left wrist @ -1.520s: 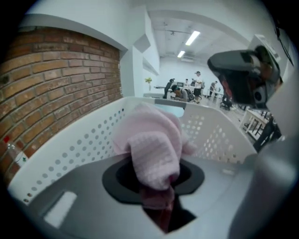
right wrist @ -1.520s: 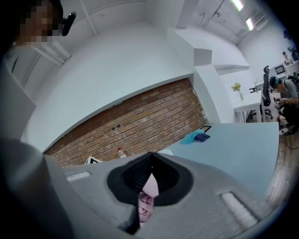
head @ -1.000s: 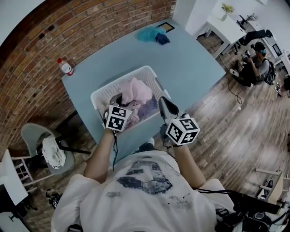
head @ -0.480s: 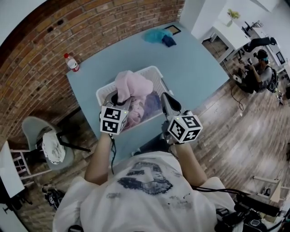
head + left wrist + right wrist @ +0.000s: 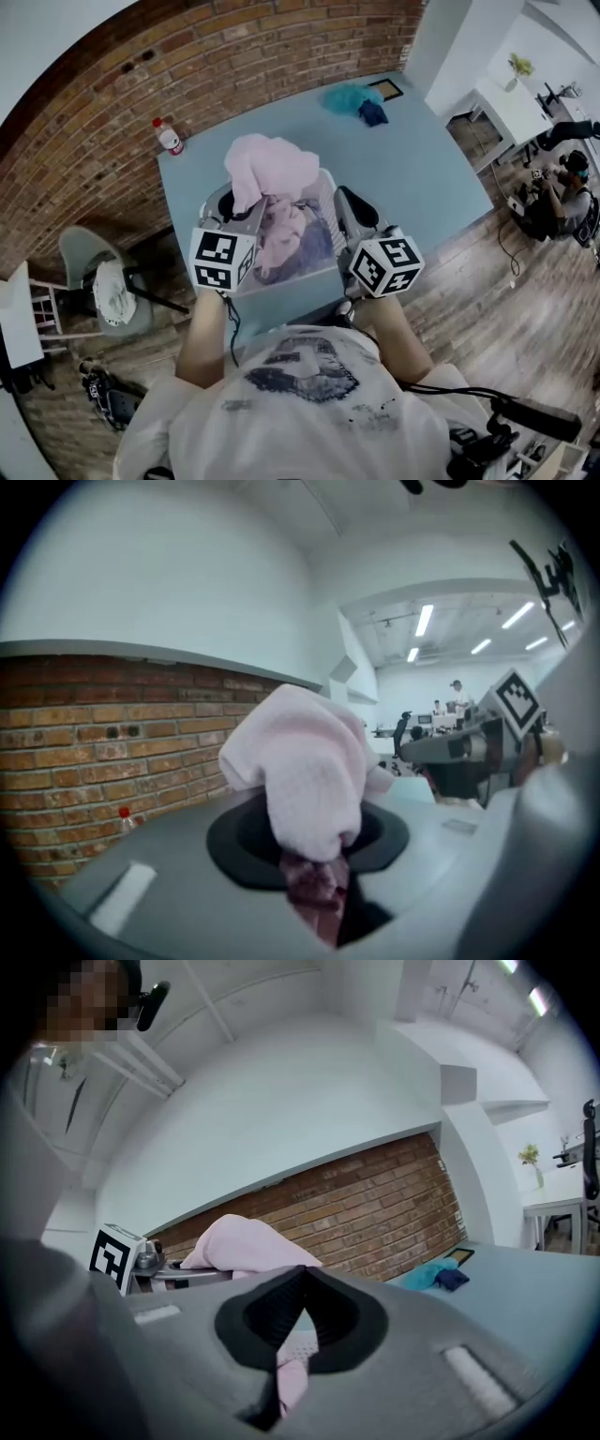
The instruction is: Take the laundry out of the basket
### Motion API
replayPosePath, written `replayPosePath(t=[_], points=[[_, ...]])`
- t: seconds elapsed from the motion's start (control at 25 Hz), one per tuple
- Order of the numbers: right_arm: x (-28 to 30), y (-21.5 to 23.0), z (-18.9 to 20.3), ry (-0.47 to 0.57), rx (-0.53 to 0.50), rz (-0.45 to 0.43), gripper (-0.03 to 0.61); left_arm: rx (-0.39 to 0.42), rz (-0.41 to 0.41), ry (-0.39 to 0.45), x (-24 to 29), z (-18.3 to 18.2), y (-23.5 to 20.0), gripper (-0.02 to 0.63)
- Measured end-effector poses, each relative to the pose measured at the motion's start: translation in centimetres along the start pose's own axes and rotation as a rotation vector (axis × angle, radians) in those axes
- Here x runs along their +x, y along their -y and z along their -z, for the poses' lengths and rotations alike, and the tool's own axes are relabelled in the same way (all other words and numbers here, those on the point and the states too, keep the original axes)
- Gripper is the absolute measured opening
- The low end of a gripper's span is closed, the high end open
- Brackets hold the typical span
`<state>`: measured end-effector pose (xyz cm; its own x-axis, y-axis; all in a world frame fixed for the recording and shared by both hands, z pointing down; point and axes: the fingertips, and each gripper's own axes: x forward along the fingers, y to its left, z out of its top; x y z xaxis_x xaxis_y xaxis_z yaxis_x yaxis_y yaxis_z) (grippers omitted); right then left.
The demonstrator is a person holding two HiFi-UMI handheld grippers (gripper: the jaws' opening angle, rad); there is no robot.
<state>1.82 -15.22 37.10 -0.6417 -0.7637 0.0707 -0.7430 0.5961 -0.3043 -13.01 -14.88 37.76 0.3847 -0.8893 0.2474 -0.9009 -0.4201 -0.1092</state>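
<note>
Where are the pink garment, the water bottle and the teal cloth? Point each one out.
pink garment [image 5: 272,169]: head view, on its bunched upper fold.
water bottle [image 5: 170,139]: head view, on its body below the red cap.
teal cloth [image 5: 347,97]: head view, on the middle of the heap.

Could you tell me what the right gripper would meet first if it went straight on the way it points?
Probably the edge of the raised pink garment; depth is unclear, and if it passes clear, the brick wall beyond.
</note>
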Motion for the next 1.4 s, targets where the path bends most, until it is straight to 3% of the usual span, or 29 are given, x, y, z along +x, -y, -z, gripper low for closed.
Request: replayPosePath(t=[0.28, 0.6, 1.4], points=[[1.0, 3.8, -2.5, 0.007, -0.021, -0.070, -0.002, 0.022, -0.066, 0.030, 3.2, -3.6, 1.3, 0.115], [0.1, 8.3, -5.1, 0.027, -0.037, -0.101, -0.002, 0.069, -0.066, 0.080, 6.3, -8.3, 4.7, 0.115], [-5.7, 21.4, -8.5, 0.071, -0.023, -0.015, -0.002, 0.146, -0.015, 0.115, 16.5, -14.0, 14.3, 0.112]])
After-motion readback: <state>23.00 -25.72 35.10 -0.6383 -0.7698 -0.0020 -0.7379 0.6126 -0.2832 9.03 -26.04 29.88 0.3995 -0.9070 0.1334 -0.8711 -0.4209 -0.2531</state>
